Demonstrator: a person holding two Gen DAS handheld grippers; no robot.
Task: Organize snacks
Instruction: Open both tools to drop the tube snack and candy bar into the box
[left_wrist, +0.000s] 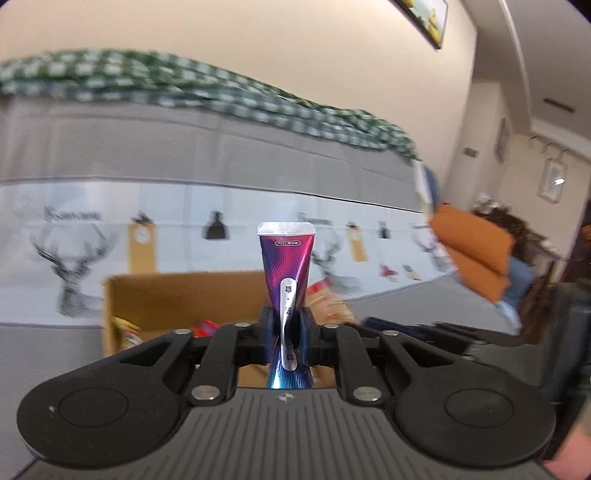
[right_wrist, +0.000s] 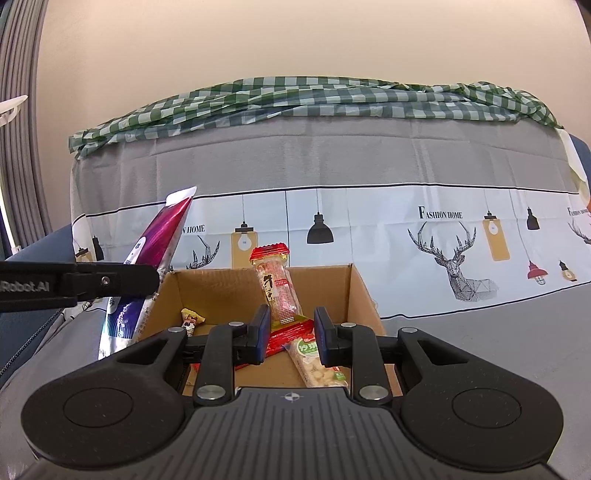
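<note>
Cream wall (right_wrist: 295, 37), deer-print sofa cover (right_wrist: 406, 177), checked cloth (right_wrist: 314, 98) on top, grey curtain (right_wrist: 18, 129)

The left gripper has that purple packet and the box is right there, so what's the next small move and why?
Probably carry the purple packet rightward over the cardboard box and release. The left gripper pinches it upright outside the box's left wall; other snacks already lie inside.

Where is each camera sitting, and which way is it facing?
Left wrist: on the left gripper, looking forward at the deer-print cover over the cardboard box; its own fingers show, pinching a purple packet.
Right wrist: on the right gripper, looking down into the box of snacks; its own fingers show, plus the left gripper at left.
Shared: box, purple packet, deer-print cover.
</note>
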